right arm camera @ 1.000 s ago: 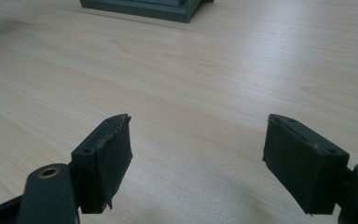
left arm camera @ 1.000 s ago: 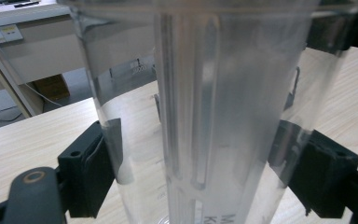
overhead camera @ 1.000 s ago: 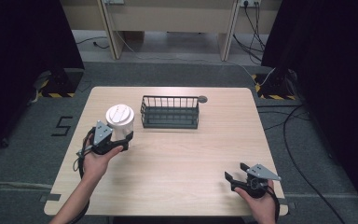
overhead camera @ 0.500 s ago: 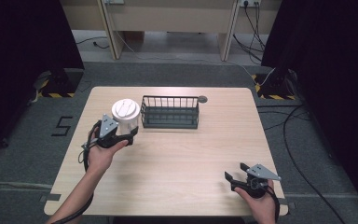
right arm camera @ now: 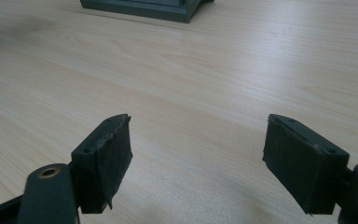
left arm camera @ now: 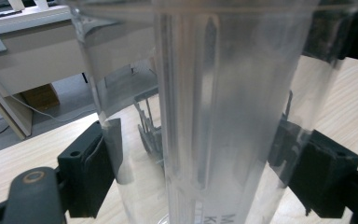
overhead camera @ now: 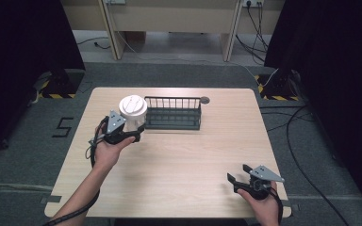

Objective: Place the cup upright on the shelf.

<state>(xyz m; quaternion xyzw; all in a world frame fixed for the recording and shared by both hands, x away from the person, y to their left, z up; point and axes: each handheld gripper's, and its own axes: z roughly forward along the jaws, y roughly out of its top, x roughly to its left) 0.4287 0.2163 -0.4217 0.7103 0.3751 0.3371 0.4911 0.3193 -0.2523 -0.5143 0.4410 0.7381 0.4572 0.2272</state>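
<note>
Left gripper (overhead camera: pixel 133 133) first: we've got it clamped on a clear plastic cup (overhead camera: pixel 132 112) with a white lid, both black pads pressed against the cup's sides in the left gripper view (left arm camera: pixel 205 116). From the high view, the cup sits in the jaws just off the left end of the dark wire basket (overhead camera: pixel 173 113), toward the back left part of the wooden table (overhead camera: pixel 193 155); we can't tell if its base touches the tabletop. Our right gripper (overhead camera: pixel 238 181) is way over at the front right corner, well apart from the cup and basket, and its jaws are spread wide with nothing but bare wood between them (right arm camera: pixel 198 163).
</note>
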